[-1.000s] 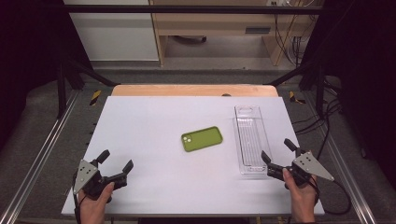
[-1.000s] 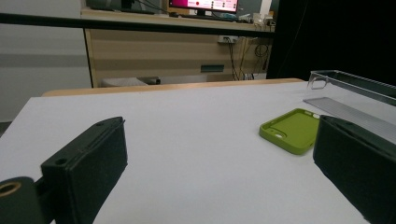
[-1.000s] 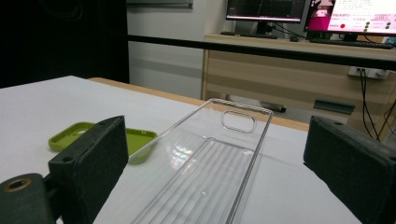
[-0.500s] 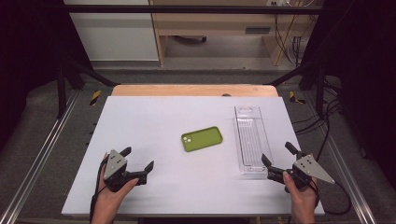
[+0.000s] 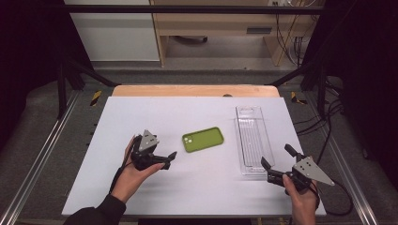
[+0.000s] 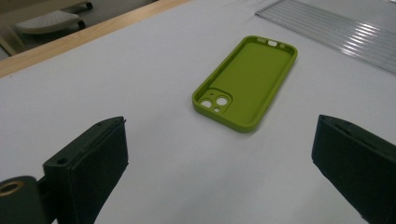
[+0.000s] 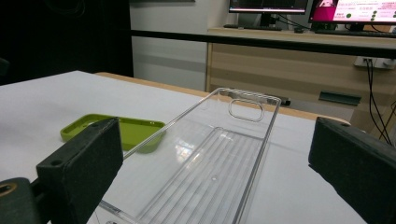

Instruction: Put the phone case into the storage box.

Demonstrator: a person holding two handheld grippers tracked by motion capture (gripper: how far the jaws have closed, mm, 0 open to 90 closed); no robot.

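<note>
A green phone case [image 5: 203,139] lies hollow side up in the middle of the white table [image 5: 141,112], camera cutout toward the left. Just left of it my left gripper [image 5: 166,157] is open and points at the case [image 6: 246,88], which lies beyond its wide-apart jaws. A clear plastic tray [image 5: 252,138] lies lengthwise to the right of the case. My right gripper [image 5: 277,159] is open at the tray's near end, and the tray [image 7: 219,163] stretches away between its jaws, with the green case [image 7: 123,130] off to the left.
A wooden strip [image 5: 195,90] runs along the table's far edge. Metal rails [image 5: 42,150] flank both sides. Beyond are a wooden desk [image 7: 299,60] and cables [image 5: 300,47]. Bare white surface lies at the front and far left.
My left gripper has moved from the front left corner rightward and forward, up to the green case. The right gripper has stayed at the tray's near end.
</note>
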